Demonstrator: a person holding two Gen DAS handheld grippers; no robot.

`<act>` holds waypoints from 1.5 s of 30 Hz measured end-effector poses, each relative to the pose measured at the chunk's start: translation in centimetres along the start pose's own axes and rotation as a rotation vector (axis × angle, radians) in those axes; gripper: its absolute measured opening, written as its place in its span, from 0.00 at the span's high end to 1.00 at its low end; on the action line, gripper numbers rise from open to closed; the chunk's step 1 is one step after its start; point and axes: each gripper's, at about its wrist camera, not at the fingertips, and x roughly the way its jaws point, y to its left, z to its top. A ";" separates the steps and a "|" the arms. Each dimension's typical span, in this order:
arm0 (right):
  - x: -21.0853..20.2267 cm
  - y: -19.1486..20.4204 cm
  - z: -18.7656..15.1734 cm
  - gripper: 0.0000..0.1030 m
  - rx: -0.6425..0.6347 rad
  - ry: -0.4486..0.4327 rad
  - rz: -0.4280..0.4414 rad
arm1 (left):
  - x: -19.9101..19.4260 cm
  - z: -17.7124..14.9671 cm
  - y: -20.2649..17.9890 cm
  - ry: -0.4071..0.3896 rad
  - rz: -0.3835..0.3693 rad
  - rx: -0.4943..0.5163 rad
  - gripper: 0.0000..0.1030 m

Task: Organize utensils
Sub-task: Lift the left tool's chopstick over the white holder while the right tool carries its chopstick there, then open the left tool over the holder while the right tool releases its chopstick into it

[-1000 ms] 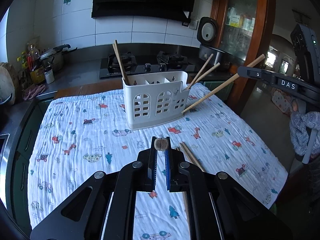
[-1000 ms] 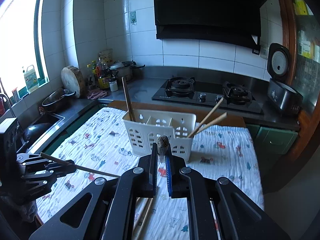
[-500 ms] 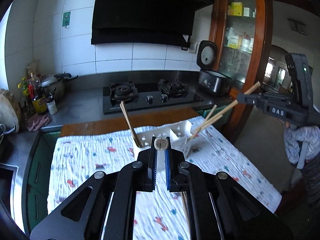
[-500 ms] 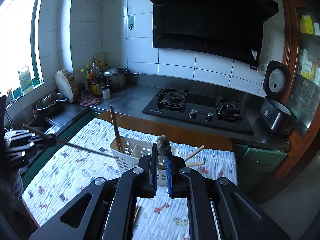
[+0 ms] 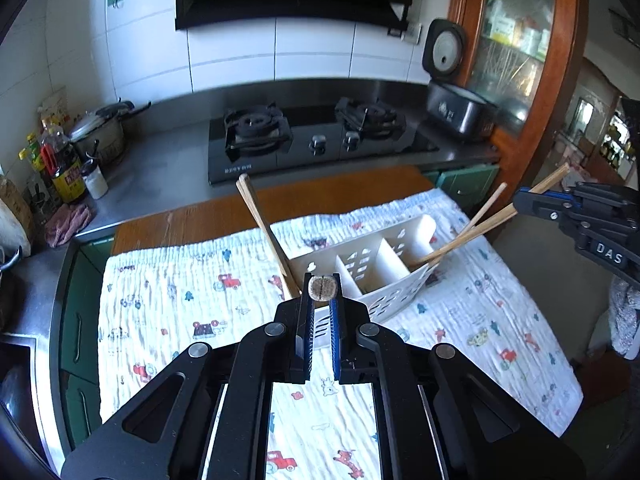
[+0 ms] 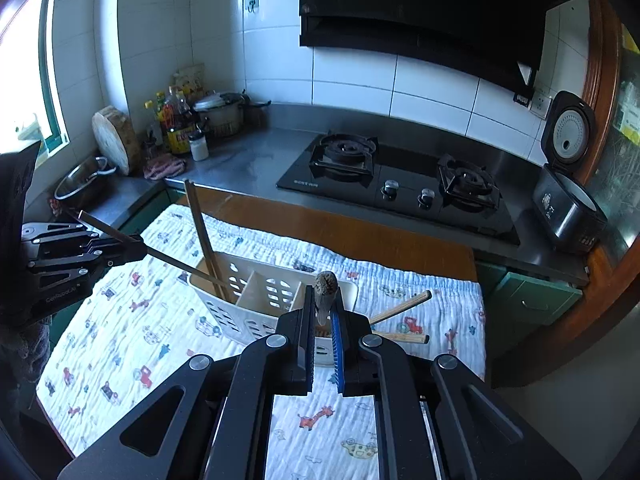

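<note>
A white slotted utensil caddy (image 5: 384, 264) stands on the printed cloth, also in the right wrist view (image 6: 256, 300). My left gripper (image 5: 322, 292) is shut on a wooden chopstick, seen end-on (image 5: 322, 288); from the right wrist view its tip reaches into the caddy's left compartment (image 6: 180, 266). My right gripper (image 6: 324, 304) is shut on another chopstick (image 6: 325, 284), which slants into the caddy's right compartment (image 5: 460, 240). More chopsticks stand in the left compartment (image 5: 264, 232) and lean in the right one (image 5: 488, 204).
A patterned cloth (image 5: 168, 292) covers the wooden table. Behind it are a gas hob (image 5: 312, 136), a rice cooker (image 5: 456, 92), bottles and a pot (image 5: 68, 156) on the steel counter. A sink edge is at the left. A wooden cabinet stands at the right.
Both grippers have tilted downward over the caddy with their chopsticks. The chopstick tips now sit inside the end compartments.
</note>
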 end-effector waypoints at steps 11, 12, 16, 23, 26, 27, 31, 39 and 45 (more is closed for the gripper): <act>2.7 -0.1 0.6 0.93 0.007 0.057 0.011 | 4.6 0.5 1.1 0.105 -0.018 -0.045 0.94; 2.6 -0.1 0.6 0.93 0.007 0.054 0.015 | 4.8 0.5 1.1 0.111 -0.022 -0.046 0.94; 2.9 -0.2 0.9 0.93 -0.004 0.080 0.013 | 5.8 0.5 1.3 0.138 -0.017 -0.052 0.94; 4.2 -0.2 0.7 0.93 0.003 0.110 0.023 | 6.6 0.4 1.5 0.144 -0.039 -0.070 0.94; 4.6 -0.2 0.5 0.93 0.011 0.113 0.026 | 6.6 0.3 1.5 0.136 -0.049 -0.076 0.93; 4.7 -0.3 0.5 0.93 0.015 0.112 0.029 | 6.5 0.3 1.5 0.132 -0.052 -0.078 0.93; 4.6 -0.4 0.4 0.92 0.022 0.100 0.034 | 6.1 0.3 1.5 0.113 -0.068 -0.079 0.89; 2.0 -0.7 0.3 0.74 0.039 0.037 0.021 | 3.5 0.4 1.2 0.033 -0.071 -0.090 0.63; -1.6 -0.7 -0.4 0.55 0.040 -0.043 -0.008 | 0.1 0.0 1.2 -0.051 -0.075 -0.097 0.51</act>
